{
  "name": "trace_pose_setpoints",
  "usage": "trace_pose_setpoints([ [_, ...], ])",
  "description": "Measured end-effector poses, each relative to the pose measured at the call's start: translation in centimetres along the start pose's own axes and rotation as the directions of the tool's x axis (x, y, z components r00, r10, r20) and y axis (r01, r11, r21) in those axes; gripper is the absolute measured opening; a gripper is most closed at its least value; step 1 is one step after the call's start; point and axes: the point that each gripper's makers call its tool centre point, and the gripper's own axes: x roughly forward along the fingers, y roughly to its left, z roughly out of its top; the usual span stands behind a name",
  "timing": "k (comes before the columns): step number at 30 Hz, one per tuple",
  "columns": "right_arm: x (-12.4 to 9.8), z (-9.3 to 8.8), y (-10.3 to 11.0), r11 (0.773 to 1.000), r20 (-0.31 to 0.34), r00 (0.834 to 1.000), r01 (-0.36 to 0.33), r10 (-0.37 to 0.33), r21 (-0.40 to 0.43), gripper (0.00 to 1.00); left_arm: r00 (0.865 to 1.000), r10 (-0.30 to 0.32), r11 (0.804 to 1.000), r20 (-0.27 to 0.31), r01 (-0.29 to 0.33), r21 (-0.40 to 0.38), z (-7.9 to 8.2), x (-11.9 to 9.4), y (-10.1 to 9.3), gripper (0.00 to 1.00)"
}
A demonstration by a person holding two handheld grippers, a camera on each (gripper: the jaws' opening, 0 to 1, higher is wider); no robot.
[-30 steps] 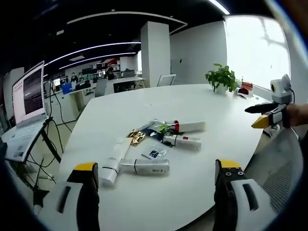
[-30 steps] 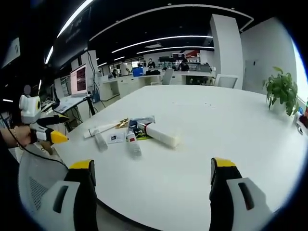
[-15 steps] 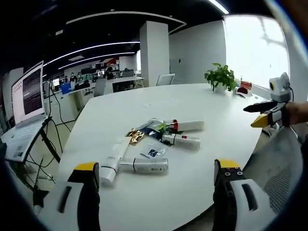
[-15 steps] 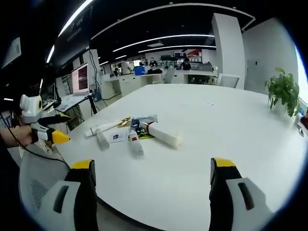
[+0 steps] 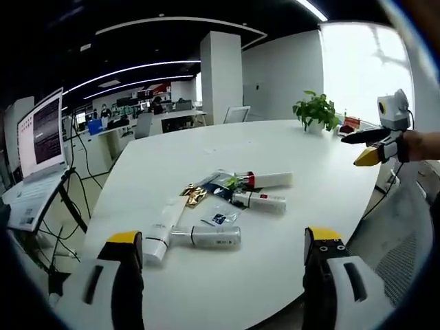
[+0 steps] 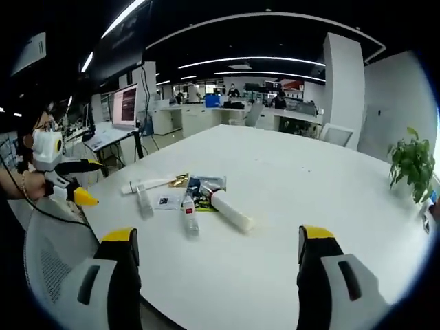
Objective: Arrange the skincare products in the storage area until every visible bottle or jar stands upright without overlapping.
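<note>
White and round, the big laminate table [image 5: 289, 158] carries your skincare pile near its close edge, all of it lying flat. Your right gripper [image 5: 371, 146] has lifted slightly over the last second; your left gripper [image 6: 69, 182] has barely shifted; both stand wide, holding nothing, well apart from the pile. So nothing is righted yet. The long white red-capped tube [image 6: 230, 208], the white squeeze bottle [image 5: 205, 237] and the small clear sachet [image 5: 220, 218] are closed; contents unreadable.
</note>
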Motion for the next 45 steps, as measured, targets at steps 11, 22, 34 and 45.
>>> trace_pose_setpoints([
  [11, 1.9, 3.9, -1.7, 0.993, -0.013, 0.998, -0.063, 0.062, -0.103, 0.92, 0.999, 0.041, 0.999, -0.021, -0.041, -0.008, -0.3, 0.1, 0.9, 0.91],
  [22, 4.9, 5.1, -2.6, 0.968, -0.087, 0.987, -0.148, 0.133, -0.203, 0.88, 0.996, 0.078, 0.996, -0.043, -0.079, -0.029, -0.8, 0.1, 1.6, 0.91],
  [34, 9.4, 2.4, -2.7, 0.938, -0.224, 0.958, -0.235, 0.179, -0.253, 0.8, 0.995, 0.09, 0.994, -0.051, -0.093, -0.055, -1.0, 0.0, 2.0, 0.9],
  [45, 13.4, 0.7, -1.9, 0.899, -0.325, 0.915, -0.334, 0.238, -0.283, 0.73, 0.994, 0.088, 0.994, -0.066, -0.092, -0.066, -1.1, 0.1, 1.9, 0.9],
])
